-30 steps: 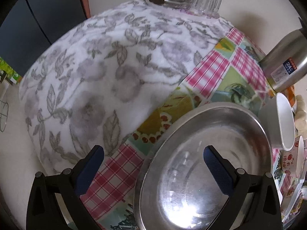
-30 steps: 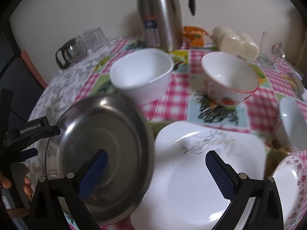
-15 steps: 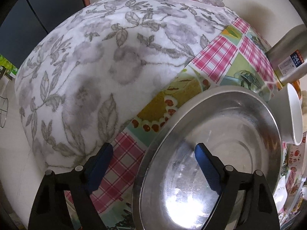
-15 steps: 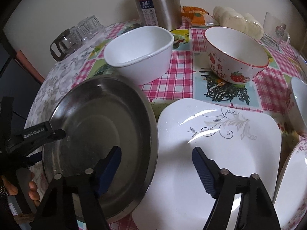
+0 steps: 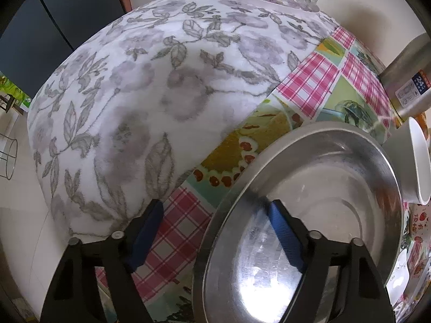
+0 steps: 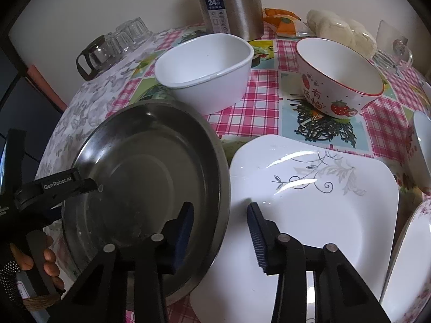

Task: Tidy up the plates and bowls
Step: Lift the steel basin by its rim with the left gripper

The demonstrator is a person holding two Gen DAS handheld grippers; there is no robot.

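Observation:
A round steel dish (image 5: 323, 188) lies at the table's near left corner, its right side overlapping a white square plate (image 6: 309, 202). My left gripper (image 5: 215, 234) straddles the dish's left rim, one finger over the cloth and one inside the dish; its jaws are closing and the pads stand clear of the metal. My right gripper (image 6: 221, 228) straddles the right rim of the dish (image 6: 150, 177), one finger inside it and one over the white plate. Its jaws are closing too, with a gap left on both sides. The left gripper's finger (image 6: 80, 184) shows at the dish's far rim.
Behind the dish stand a white bowl (image 6: 204, 72) and a strawberry bowl (image 6: 339, 80). A steel thermos (image 6: 229, 2), upturned glasses (image 6: 118, 43) and buns (image 6: 342, 29) line the back. A floral plate (image 6: 412, 263) sits at the right edge. The table edge (image 5: 40, 161) drops off left.
Both pairs of jaws have narrowed around the steel dish's rim, the right pair much more. The right view has come closer to the dish and the white plate.

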